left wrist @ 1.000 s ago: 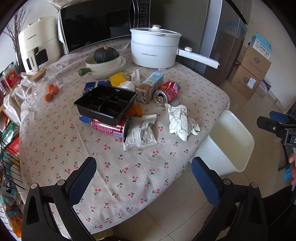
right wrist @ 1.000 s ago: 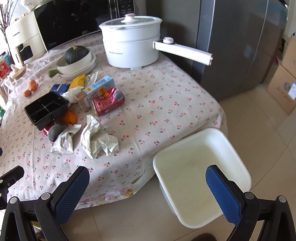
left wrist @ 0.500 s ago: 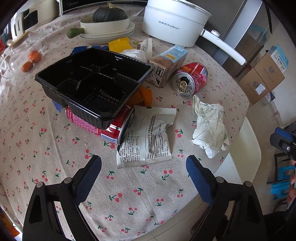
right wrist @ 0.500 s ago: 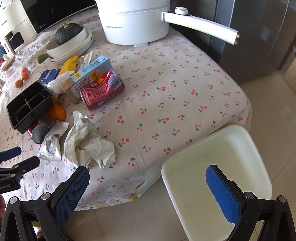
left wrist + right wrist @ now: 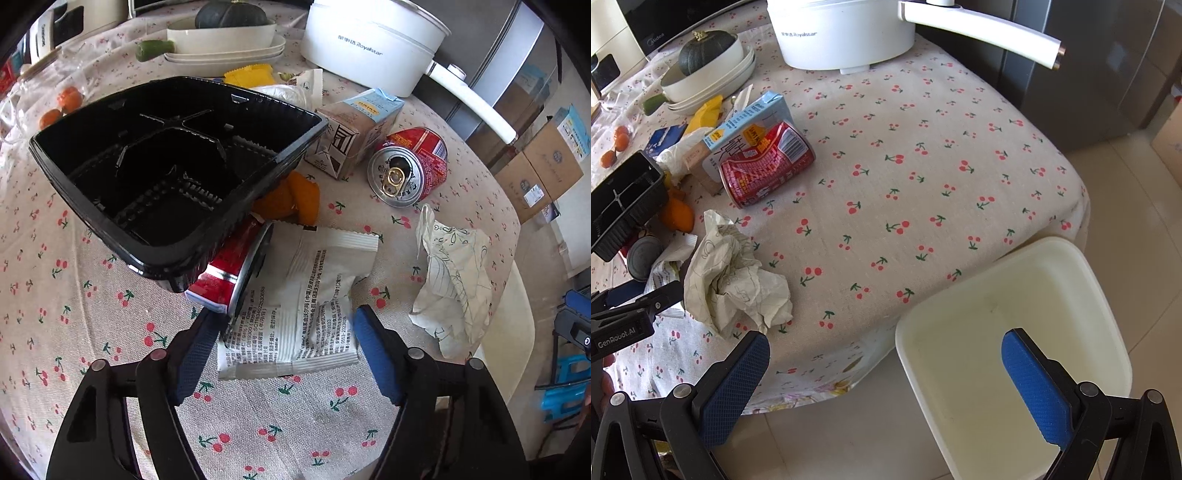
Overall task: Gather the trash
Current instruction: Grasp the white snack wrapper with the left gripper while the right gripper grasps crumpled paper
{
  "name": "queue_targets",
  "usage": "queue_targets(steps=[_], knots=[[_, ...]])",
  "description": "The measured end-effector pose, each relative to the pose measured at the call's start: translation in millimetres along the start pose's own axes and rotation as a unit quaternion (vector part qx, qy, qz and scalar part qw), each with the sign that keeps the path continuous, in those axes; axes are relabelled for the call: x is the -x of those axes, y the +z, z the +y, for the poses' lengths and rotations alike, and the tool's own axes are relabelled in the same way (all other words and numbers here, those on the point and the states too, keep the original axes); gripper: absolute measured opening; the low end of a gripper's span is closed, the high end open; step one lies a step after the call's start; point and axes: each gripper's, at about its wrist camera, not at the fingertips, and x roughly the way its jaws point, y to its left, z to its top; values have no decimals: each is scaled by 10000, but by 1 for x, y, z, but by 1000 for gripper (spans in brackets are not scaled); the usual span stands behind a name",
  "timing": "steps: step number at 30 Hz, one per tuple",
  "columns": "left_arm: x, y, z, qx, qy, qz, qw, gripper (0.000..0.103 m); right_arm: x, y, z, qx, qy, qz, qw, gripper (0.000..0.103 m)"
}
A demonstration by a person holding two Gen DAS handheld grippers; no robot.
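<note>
A white printed snack wrapper (image 5: 295, 295) lies flat on the cherry-print tablecloth (image 5: 110, 332). My left gripper (image 5: 284, 343) points down over it. Its jaws are closing, with the wrapper's near end between the blue pads (image 5: 373, 350), which reach its edges without visibly squeezing it. A red can (image 5: 229, 269) lies under a black food tray (image 5: 166, 166) just beyond. Crumpled paper (image 5: 735, 284), another red can (image 5: 768, 166) and a milk carton (image 5: 746, 122) lie nearby. My right gripper (image 5: 886, 369) hangs open and empty over the table edge and a white bin (image 5: 1015, 314).
A white electric pot (image 5: 842, 33) with a long handle stands at the back, beside a bowl holding a dark squash (image 5: 705, 48). Orange peel (image 5: 291, 199) and tangerines (image 5: 62, 103) lie on the cloth. Cardboard boxes (image 5: 546, 158) and a fridge (image 5: 1089, 55) stand past the table.
My left gripper dropped toward the table and came over the white wrapper while its jaws narrowed. My right gripper sank closer to the table edge and bin, still wide open.
</note>
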Motion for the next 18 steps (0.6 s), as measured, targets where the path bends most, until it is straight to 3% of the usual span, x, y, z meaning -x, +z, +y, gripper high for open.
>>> queue_targets(steps=[3,4,9,18], knots=[[2,-3,0,15,-103,31,9999,69,-2,0,3,50,-64,7,10000,103],[4,-4,0,0,-152,45,9999,62,-3,0,5,60,-80,8,9999,103],[19,-11,-4,-163,-329,80,9993,59,-9,6,16,21,-19,41,10000,103],[64,-30,13,-236,-623,-96,9977,59,-32,18,50,-116,467,328,9983,103]])
